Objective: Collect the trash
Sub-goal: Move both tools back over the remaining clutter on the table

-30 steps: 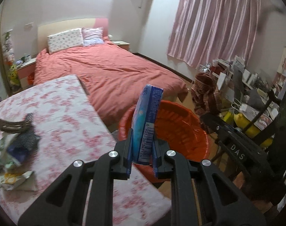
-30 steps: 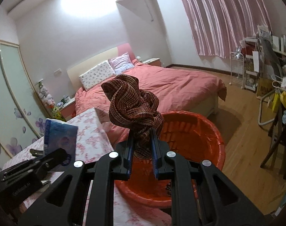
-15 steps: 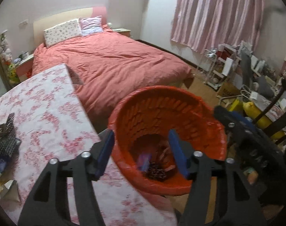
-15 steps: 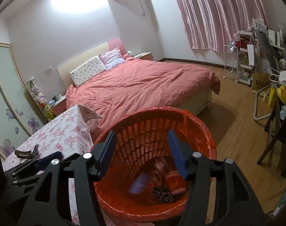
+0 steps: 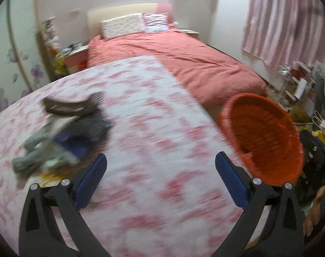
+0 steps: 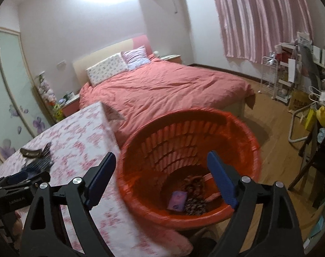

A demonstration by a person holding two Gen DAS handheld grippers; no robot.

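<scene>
trash pile of crumpled wrappers, dark mesh fabric and a blue packet lies blurred on the pink floral tablecloth. round orange plastic slatted basket stands just beside the table edge; at its bottom lie a purple packet and brown knitted cloth. left gripper, black frame with blue pads, jaws opening wide, nothing between them, over the cloth. right gripper jaws opening, empty, above the basket.
</scene>
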